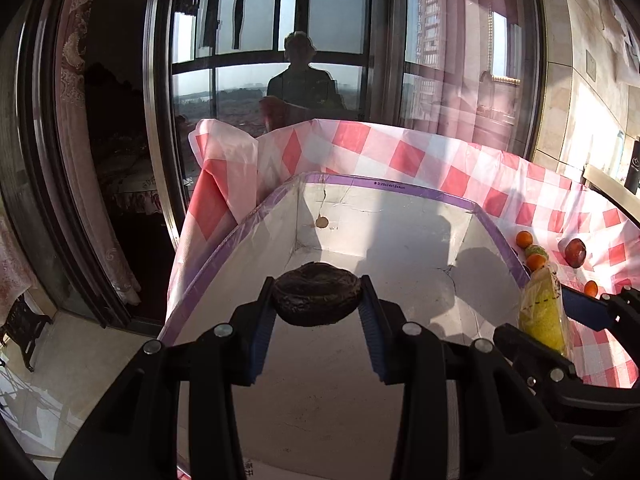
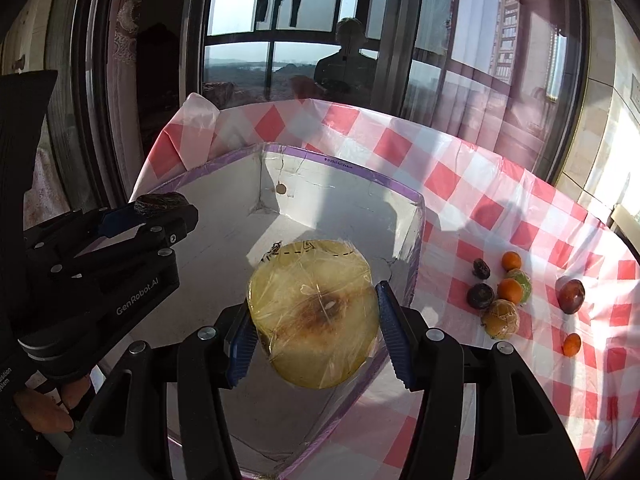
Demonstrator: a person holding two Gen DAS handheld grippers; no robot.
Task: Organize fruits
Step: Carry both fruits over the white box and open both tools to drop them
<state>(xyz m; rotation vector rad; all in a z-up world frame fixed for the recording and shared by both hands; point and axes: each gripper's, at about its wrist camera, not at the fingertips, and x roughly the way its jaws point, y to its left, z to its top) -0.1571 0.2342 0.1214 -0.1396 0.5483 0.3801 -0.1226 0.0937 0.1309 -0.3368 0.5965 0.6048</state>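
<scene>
Both grippers hang over the open white box (image 2: pixel 224 240) with the purple rim, each carrying a fruit to drop in. The left gripper (image 1: pixel 318 300) pinches a dark wrinkled fruit (image 1: pixel 316 294) between its blue pads, and the right gripper (image 2: pixel 314 328) is clamped on a large yellow pear (image 2: pixel 314 312) wrapped in clear film. To do this step well, each should probably be lowered close to the box floor before the jaws spread, since the pear looks heavy and soft and would bruise in a fall, while the slippery film could let it twist out early. The two grippers sit near each other above the same box, so setting the fruits in separate corners would keep them from knocking together. The box is bare inside. Out on the red checked cloth (image 2: pixel 460 184) more fruit waits beside the box: small oranges (image 2: pixel 510 290), two dark fruits (image 2: pixel 480 295), a wrapped orange fruit (image 2: pixel 500 318) and a red plum (image 2: pixel 571 296).
</scene>
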